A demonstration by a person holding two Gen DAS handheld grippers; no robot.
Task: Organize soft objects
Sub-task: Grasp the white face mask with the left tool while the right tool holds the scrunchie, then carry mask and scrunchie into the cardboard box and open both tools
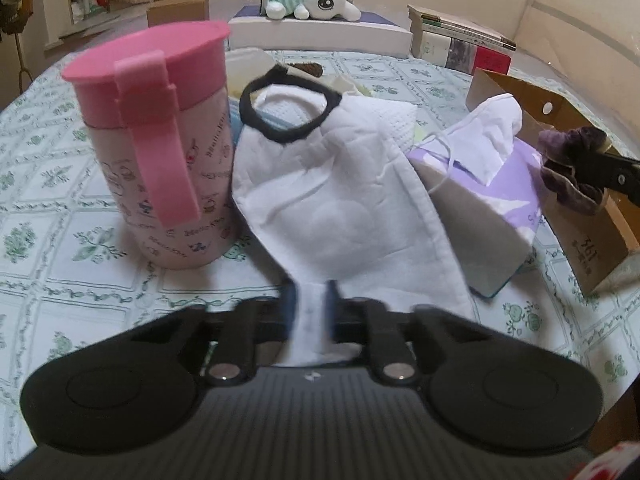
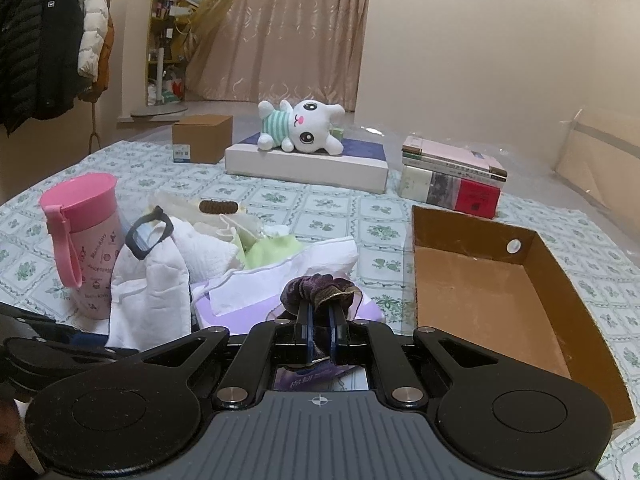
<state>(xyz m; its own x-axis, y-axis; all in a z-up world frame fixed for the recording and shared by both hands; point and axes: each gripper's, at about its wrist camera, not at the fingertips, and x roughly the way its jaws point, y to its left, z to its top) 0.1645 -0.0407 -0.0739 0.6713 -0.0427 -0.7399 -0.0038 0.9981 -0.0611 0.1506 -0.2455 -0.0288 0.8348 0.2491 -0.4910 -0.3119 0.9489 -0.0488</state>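
Left-wrist view: your left gripper (image 1: 314,304) has its jaws pressed together on the near edge of a white cloth (image 1: 332,200), which rises from the jaws and leans up and away. The cloth carries a black loop (image 1: 290,110) at its far end. Just left of the cloth a pink cup (image 1: 160,160) stands upright on the patterned bedspread (image 1: 48,264); whether cloth and cup touch you cannot tell. Just right of the cloth lies a purple tissue pack (image 1: 492,204) with a white tissue pulled up from its top.

Right-wrist view: your right gripper (image 2: 320,320) pinches a dark purple scrunchie (image 2: 316,286) between its closed jaws, held above the tissue pack (image 2: 240,304). The open cardboard box (image 2: 480,300) lies to the right of the gripper, with nothing visible on its floor. Behind the white cloth (image 2: 150,296) sits a loose heap of pale cloths (image 2: 240,240).

Far side of the bed, both views: a plush rabbit (image 2: 300,126) lies on a flat white box (image 2: 308,168), a small brown carton (image 2: 202,138) to its left and stacked books (image 2: 452,180) to its right.
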